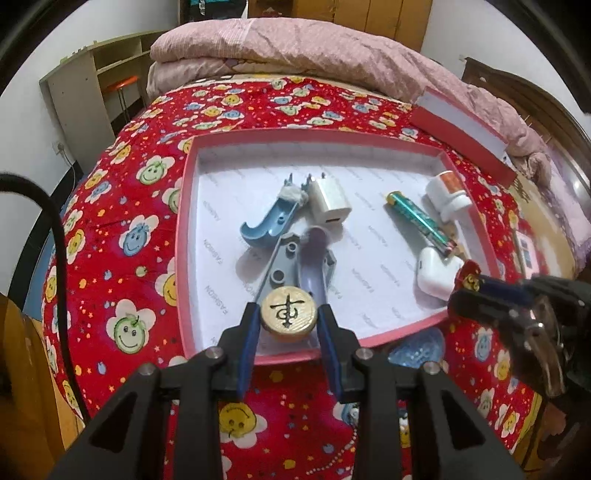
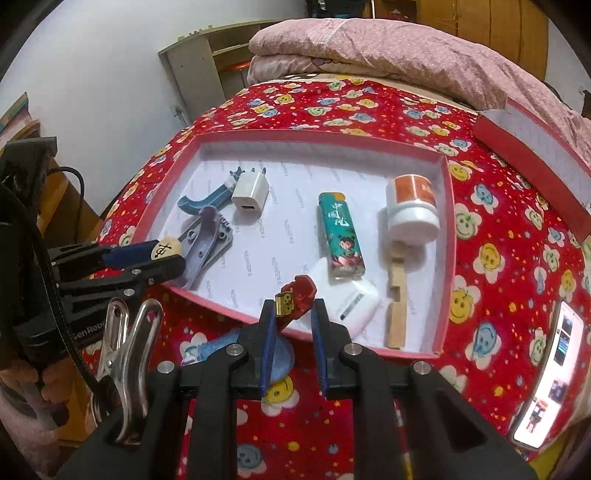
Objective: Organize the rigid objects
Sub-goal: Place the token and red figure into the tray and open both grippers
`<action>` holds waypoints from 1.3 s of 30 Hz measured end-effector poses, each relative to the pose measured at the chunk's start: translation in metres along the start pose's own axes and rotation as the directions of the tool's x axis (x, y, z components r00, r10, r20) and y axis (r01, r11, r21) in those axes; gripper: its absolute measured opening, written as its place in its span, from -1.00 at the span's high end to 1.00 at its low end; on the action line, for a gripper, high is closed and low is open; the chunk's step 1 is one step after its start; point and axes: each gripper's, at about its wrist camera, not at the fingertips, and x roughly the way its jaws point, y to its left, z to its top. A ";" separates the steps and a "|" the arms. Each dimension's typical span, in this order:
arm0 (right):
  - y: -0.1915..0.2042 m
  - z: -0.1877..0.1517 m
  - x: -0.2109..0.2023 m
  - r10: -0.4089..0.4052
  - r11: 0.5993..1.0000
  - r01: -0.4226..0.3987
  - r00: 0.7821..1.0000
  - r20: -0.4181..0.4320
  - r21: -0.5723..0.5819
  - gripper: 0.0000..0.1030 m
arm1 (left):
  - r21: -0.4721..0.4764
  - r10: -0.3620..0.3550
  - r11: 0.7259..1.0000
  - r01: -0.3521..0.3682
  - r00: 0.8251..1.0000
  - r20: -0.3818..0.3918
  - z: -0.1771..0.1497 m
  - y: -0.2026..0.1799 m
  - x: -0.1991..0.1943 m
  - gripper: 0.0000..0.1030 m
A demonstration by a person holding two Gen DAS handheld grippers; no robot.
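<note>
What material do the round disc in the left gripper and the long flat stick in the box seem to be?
Round tan disc: probably wood, smooth, pale grain, black character painted or carved on top. Long flat notched stick: likely bare unvarnished wood, matte light brown.

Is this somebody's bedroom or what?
Most likely a bedroom. The pink box sits on a bed spread with a red smiley-flower sheet, a folded pink quilt is piled at the far end, and wooden wardrobe doors stand behind it.
</note>
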 end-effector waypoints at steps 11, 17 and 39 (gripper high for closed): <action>-0.010 0.004 0.015 -0.028 0.998 0.027 1.000 0.014 0.053 0.62 | 0.007 0.044 0.999 -0.044 0.999 0.009 0.004 -0.003 0.012 0.33; -0.014 0.005 0.013 0.000 0.998 -0.001 1.000 0.016 0.066 0.43 | 0.024 0.057 0.998 -0.058 0.998 0.013 0.001 -0.009 0.013 -0.13; -0.009 -0.014 -0.017 -0.006 1.000 0.003 0.997 0.079 0.029 0.20 | 0.051 0.087 0.995 -0.089 0.995 0.042 -0.016 -0.012 -0.028 -0.19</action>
